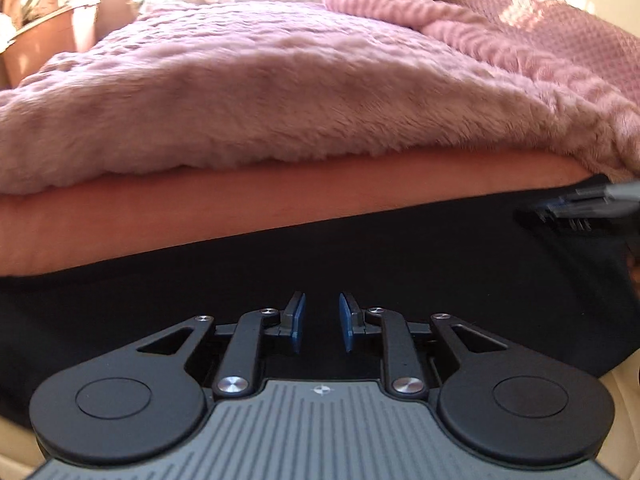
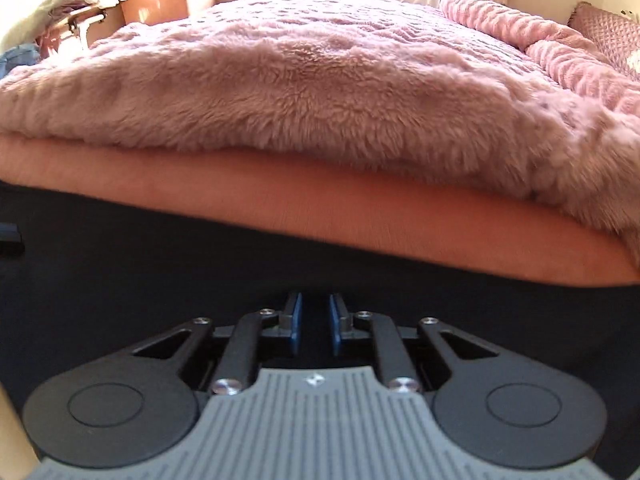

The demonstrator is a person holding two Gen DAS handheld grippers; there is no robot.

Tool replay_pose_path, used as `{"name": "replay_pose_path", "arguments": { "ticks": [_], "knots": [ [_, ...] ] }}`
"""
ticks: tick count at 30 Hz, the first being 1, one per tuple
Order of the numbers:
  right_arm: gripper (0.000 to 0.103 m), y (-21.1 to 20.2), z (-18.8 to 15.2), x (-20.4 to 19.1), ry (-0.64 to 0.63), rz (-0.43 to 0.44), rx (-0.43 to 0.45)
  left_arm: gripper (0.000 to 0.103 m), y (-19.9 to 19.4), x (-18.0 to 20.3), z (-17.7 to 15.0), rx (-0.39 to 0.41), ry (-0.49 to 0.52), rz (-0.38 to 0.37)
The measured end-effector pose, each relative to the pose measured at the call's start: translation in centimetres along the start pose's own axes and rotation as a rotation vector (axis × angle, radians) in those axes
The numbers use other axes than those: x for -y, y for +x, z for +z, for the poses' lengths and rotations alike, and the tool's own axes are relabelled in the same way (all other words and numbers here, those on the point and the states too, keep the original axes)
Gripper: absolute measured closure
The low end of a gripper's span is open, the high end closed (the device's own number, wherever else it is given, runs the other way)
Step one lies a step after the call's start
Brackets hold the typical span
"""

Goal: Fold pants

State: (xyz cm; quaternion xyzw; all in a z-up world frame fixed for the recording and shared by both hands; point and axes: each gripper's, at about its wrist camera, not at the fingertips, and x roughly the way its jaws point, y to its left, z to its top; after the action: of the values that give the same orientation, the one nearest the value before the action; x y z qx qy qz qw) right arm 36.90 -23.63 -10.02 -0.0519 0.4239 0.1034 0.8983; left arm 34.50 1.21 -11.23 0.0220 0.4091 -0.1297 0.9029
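Pants [image 1: 280,264] lie dark along the bed's near edge, below the pink blanket [image 1: 304,92]. Left claw [image 1: 322,326] and right claw [image 2: 314,322] both gape just over the fabric, gripping nothing. Likely pre-grasp: next, pinch the edge.

Black, unpatterned pants [image 1: 360,264] under blue-padded fingers [image 1: 297,322], beyond them a plain salmon-orange sheet [image 1: 280,200], then fluffy mauve-pink blanket [image 1: 280,92], and far right a quilted, diamond-patterned dusty-pink cover [image 1: 560,28].

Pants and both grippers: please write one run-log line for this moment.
pants: dark, at bed edge | left gripper: open, over pants | right gripper: open, over pants
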Motion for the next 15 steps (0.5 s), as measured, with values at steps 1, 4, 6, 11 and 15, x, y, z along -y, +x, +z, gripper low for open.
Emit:
{"name": "replay_pose_path", "arguments": {
  "ticks": [1,4,6,11,15],
  "knots": [
    [0.096,0.7,0.6,0.1,0.012,-0.002,-0.001,0.079,0.6,0.0,0.2,-0.015,-0.001,0.003],
    [0.098,2.0,1.8,0.8,0.051,-0.009,0.000,0.079,1.7,0.0,1.0,-0.008,0.000,0.023],
    [0.098,2.9,2.5,1.2,0.089,-0.016,0.004,0.079,2.4,-0.3,1.7,-0.009,-0.018,0.043],
    [0.091,1.6,2.4,2.7,0.213,-0.009,0.047,0.079,0.8,-1.0,1.7,0.030,-0.069,0.057],
    [0.079,-3.5,-0.5,4.4,0.305,-0.013,0.101,0.079,-3.6,-2.0,-0.3,0.093,-0.138,0.032]
  ]
}}
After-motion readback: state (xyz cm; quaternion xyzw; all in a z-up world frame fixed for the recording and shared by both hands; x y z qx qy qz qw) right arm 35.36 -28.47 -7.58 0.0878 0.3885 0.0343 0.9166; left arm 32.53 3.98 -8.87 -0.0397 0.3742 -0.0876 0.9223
